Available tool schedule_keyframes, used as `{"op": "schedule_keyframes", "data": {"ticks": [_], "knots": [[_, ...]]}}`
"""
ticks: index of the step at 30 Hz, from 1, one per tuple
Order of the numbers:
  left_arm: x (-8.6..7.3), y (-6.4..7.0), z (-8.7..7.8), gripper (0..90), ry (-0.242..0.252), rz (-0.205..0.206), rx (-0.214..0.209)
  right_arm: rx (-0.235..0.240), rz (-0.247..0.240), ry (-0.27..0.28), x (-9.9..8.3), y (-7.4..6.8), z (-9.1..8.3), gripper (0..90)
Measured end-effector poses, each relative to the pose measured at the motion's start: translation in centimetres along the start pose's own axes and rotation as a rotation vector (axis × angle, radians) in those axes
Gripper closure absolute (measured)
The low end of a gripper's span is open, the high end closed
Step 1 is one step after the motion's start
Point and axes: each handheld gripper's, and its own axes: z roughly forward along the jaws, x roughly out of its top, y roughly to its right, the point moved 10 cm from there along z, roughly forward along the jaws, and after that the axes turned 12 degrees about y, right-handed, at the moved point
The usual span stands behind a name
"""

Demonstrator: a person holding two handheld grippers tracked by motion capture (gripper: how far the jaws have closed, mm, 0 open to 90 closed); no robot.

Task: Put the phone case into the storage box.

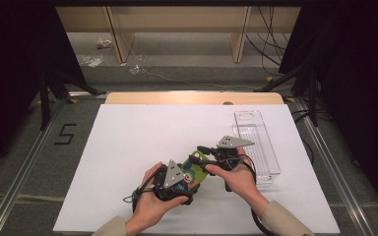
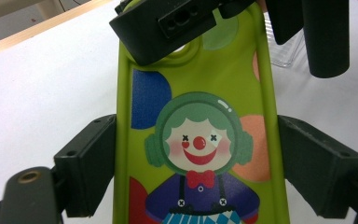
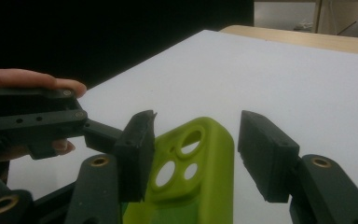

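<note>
A lime-green phone case point(image 2: 200, 93) printed with a clown lies flat between both grippers, over the white table near its front. My left gripper point(image 2: 198, 163) is shut on it, one jaw pressed against each long side. In the high view this left gripper point(image 1: 184, 179) sits under a hand at the case's point(image 1: 195, 172) near end. My right gripper point(image 3: 191, 149) is open, and its jaws straddle the camera-hole end of the case point(image 3: 200, 163) with a small gap on one side. From above, the right gripper point(image 1: 199, 153) reaches the case from the right.
A clear plastic tray point(image 1: 257, 142) lies lengthwise at the right of the white sheet point(image 1: 142, 132). A wooden table edge point(image 1: 192, 98) runs along the back. Cables and shelf legs stand on the floor beyond.
</note>
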Motion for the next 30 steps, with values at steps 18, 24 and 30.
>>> {"op": "schedule_keyframes", "data": {"ticks": [18,24,30], "knots": [[-0.6,0.1,0.4,16.2,-0.033,0.001,-0.001,0.008,0.049,0.034,0.6,-0.3,-0.3,71.5],[-0.5,0.2,0.5,16.2,-0.033,0.006,-0.001,0.024,0.043,0.042,1.0,-0.7,-0.4,74.2],[-0.3,0.2,0.5,16.2,-0.024,0.013,-0.003,0.027,0.052,0.053,1.3,-0.8,-0.5,74.7]]}}
